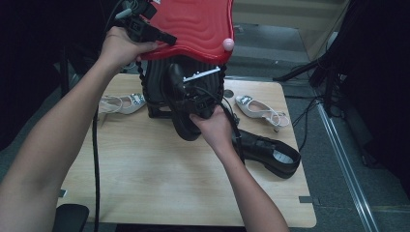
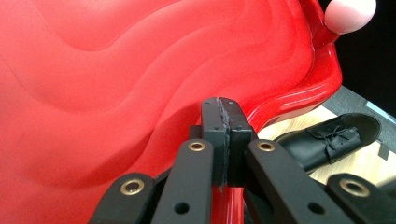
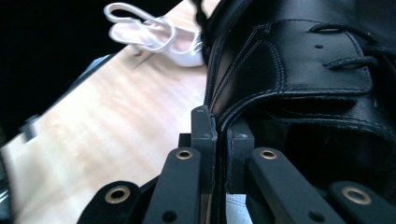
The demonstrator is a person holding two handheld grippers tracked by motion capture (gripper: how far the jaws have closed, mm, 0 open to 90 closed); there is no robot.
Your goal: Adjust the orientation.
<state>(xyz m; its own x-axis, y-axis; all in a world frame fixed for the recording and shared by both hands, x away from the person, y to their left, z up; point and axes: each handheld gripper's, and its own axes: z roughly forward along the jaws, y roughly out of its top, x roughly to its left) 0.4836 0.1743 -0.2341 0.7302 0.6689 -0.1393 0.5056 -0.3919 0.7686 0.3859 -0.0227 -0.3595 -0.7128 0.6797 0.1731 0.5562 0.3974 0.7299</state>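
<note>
**Red lid up, black shoe in the air**

Left gripper (image 1: pixel 145 29) has its jaws pinched on the rim of the red lid (image 1: pixel 193 24), holding it raised. Right gripper (image 3: pixel 219 140) clamps the collar of a black shoe (image 1: pixel 181 108) above the pale wood tabletop (image 1: pixel 145 169). Its mate (image 1: pixel 268 152) lies right; white sandals (image 1: pixel 121 103) flank them. No readable writing. Dark room, grey floor.

Tool (image 3: pixel 220 135) clamped on black shoe's (image 3: pixel 303 88) collar edge, white sandal (image 3: pixel 154 39) beyond.
</note>
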